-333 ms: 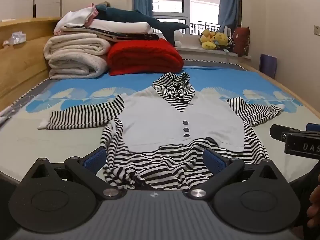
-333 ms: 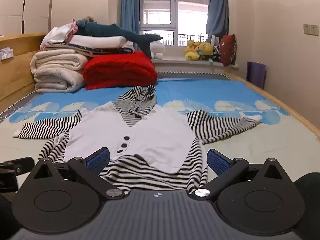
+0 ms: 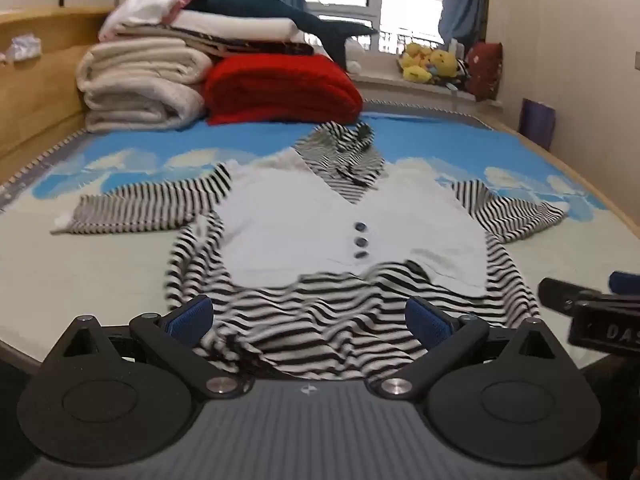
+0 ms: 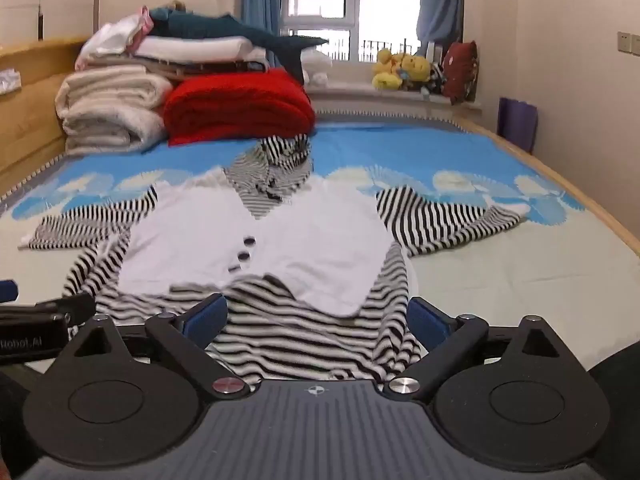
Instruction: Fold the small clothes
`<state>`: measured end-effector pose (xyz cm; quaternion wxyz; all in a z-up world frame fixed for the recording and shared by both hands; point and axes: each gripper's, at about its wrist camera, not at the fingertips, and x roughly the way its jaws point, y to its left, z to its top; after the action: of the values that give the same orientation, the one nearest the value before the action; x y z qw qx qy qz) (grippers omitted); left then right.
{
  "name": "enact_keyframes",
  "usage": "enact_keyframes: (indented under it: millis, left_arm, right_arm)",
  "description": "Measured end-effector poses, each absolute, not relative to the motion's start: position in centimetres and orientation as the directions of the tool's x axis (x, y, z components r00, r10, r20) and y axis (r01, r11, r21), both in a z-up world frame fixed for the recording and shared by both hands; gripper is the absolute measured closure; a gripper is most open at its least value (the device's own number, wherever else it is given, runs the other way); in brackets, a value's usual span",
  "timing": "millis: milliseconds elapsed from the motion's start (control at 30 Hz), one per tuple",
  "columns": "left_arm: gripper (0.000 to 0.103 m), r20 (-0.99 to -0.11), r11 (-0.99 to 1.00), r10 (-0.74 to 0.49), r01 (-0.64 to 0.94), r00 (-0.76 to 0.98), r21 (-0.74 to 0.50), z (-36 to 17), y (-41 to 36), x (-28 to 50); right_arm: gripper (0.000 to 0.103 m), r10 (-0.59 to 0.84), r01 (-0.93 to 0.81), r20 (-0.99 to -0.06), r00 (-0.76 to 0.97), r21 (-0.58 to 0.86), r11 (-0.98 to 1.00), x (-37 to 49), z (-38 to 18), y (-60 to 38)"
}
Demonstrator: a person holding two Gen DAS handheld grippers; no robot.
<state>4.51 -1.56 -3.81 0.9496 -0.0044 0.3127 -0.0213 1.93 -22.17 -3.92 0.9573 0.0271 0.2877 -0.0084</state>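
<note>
Both sets of jaws stand wide apart with nothing clamped. Left gripper (image 3: 308, 314) hovers over the near hem of the garment, its blue pads (image 3: 188, 314) spread to either side of the rumpled striped cloth; no contact with the cloth can be confirmed. Right gripper (image 4: 318, 314) is in the same attitude over the hem's right portion, its fingers equally parted. Each gripper shows at the margin of the other's view, so the two sit side by side at the near edge of the bed (image 3: 60, 272).

Task item: a small striped hooded top with a white vest front (image 3: 304, 224), lying face up and spread flat on the bed, hem toward the near edge, hood toward the far end. Three dark buttons (image 3: 360, 242) run down the vest centre. Left sleeve (image 3: 148, 206) extends straight out toward the bed's left edge; right sleeve (image 4: 444, 220) angles out toward the right edge. Motion blur obscures fine detail of the hem.

Farther back, at the far left of the bed: a stack of folded cream blankets (image 3: 140, 84), a red folded blanket (image 3: 280, 88) just beside it, and a dark teal plush shark (image 3: 276, 8) lying on top. Yellow plush toys (image 4: 400, 68) sit on the window sill beyond.
</note>
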Motion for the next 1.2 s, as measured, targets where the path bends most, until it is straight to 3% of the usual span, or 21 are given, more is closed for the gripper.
enact_keyframes:
  millis: [533, 1200]
  left_arm:
    - [0.001, -0.589, 0.997, -0.069, 0.067, 0.805, -0.025, -4.8, -2.9, 5.4]
    - [0.001, -0.599, 0.998, -0.054, 0.053, 0.799, -0.019, -5.2, -3.1, 5.8]
  right_arm:
    - [0.008, 0.014, 0.04, -0.618, 0.786, 0.074, 0.996, 3.6, -5.3, -23.1]
    - [0.008, 0.009, 0.027, -0.604, 0.797, 0.051, 0.998, 3.5, -5.4, -22.8]
